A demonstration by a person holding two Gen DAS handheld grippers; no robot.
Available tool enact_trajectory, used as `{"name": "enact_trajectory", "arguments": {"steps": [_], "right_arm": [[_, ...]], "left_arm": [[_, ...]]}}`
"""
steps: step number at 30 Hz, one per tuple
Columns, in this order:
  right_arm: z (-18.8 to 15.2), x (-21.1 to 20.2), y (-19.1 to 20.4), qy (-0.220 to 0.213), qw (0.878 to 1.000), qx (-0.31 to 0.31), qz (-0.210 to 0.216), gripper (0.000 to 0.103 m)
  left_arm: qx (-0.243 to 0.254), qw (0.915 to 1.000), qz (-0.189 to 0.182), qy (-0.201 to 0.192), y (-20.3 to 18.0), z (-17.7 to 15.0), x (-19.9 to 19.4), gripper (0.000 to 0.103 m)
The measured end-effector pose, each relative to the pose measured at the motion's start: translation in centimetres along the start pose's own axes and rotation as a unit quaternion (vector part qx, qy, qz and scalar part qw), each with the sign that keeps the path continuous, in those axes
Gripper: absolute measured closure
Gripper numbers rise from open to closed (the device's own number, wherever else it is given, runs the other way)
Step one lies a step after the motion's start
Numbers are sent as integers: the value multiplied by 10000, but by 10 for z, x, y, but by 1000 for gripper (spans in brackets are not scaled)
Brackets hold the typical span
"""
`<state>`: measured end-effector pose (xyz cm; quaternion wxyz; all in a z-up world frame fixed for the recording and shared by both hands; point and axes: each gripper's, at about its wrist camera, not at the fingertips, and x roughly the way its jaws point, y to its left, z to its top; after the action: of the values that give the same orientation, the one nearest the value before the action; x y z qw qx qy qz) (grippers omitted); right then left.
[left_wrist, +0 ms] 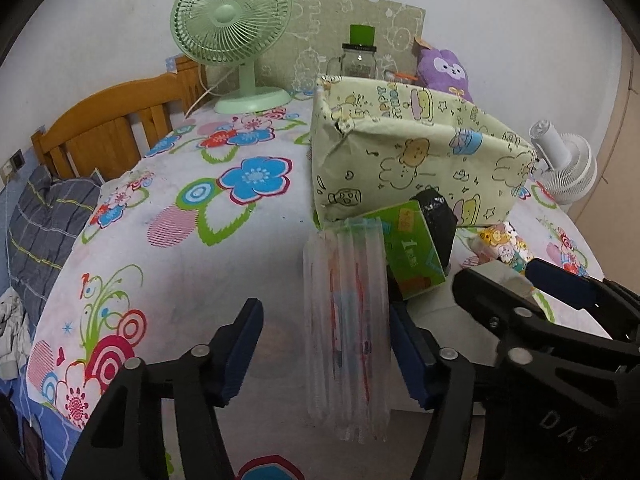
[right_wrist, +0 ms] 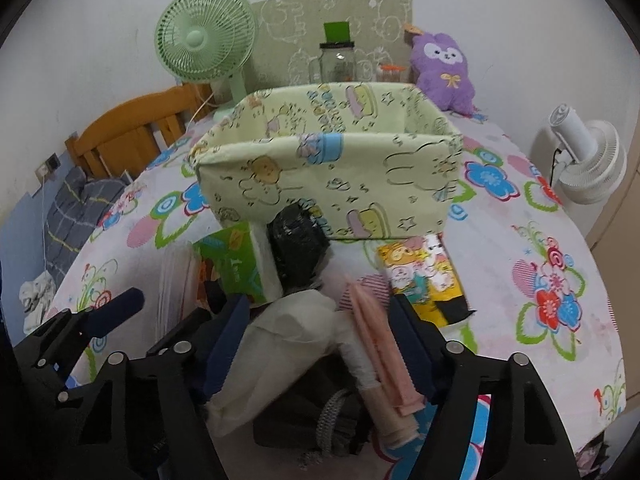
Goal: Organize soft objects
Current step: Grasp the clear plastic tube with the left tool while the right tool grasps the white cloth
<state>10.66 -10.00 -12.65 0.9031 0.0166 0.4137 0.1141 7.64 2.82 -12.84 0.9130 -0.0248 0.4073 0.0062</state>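
Now, by item:
Left gripper [left_wrist: 326,354]: jaws apart around the clear bag pack [left_wrist: 347,328]; the right pad looks about touching, the left one is off it, so not yet gripped.
Right gripper [right_wrist: 316,350]: jaws spread over the white pouch [right_wrist: 280,344] and pink cloth [right_wrist: 380,344]; whether the pads press I cannot tell.
Location: all lie on the floral bedsheet [left_wrist: 168,184], just before the fabric bin [right_wrist: 332,172].
Handling: probably light, limp, slippery film; pinch mid-length so the ends sag evenly.
Cloth: soft, likely to unfold; grip across the whole fold.
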Motion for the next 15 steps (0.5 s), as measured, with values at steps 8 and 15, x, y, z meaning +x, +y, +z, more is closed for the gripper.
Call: {"name": "enact_trajectory", "arguments": {"steps": [8, 15], "right_arm": [[0, 14, 8, 204, 9997, 19, 167, 49], [1, 16, 7, 206, 9994, 152, 248, 74]], "left_arm": [[-34, 9997, -161, 183, 0, 0, 11, 64], [-4, 9997, -204, 121, -5, 2, 8, 74]]}}
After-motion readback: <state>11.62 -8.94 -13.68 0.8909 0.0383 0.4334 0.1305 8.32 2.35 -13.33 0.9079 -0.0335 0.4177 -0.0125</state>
